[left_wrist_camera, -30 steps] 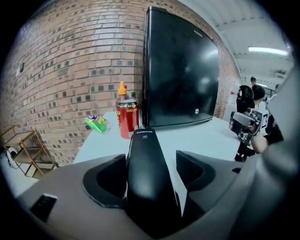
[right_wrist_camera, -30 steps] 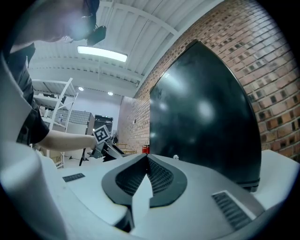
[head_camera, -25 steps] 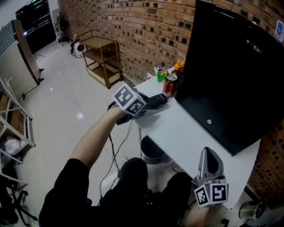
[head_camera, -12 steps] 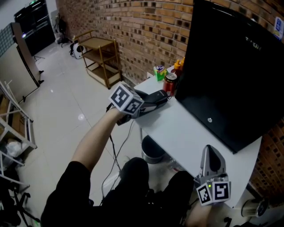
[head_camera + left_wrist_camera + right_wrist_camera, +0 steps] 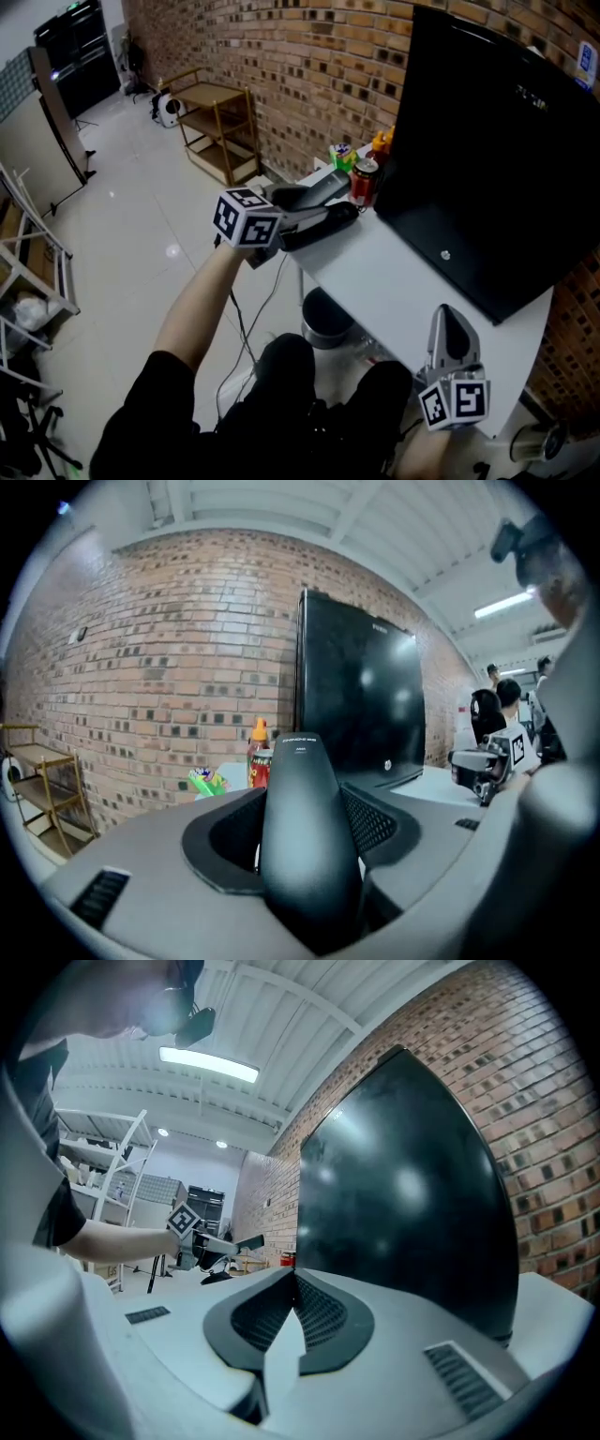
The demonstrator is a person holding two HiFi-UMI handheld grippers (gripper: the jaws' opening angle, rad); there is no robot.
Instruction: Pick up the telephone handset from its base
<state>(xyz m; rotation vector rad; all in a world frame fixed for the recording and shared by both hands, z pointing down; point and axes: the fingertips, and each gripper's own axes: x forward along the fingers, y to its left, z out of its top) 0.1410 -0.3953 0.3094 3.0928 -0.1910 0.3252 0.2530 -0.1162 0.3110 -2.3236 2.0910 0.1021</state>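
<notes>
The left tongs (image 5: 292, 212) are clamped on the phone's handset (image 5: 306, 822). The jaws have just been closing, and now they press on its two sides, so they stand a bit apart with the black handset between them. The handset is up in the air, tilted, just above its dark base (image 5: 325, 222), which sits at the far corner of the white table (image 5: 394, 281). Handset and base look apart.

The right tongs (image 5: 446, 323) are shut, tips together, with nothing held. They lie near the front edge of the table, well apart from the phone.

A red can (image 5: 364, 180), an orange bottle (image 5: 382, 142) and a green packet (image 5: 339, 155) stand just behind the phone, beside a big black screen (image 5: 497, 159).

The bottom end of the handset is hidden down inside the left tongs. The base does not show in the left gripper view. In the head view the marker cube (image 5: 246, 218) covers the back of the left tongs. No phone cord can be made out.
</notes>
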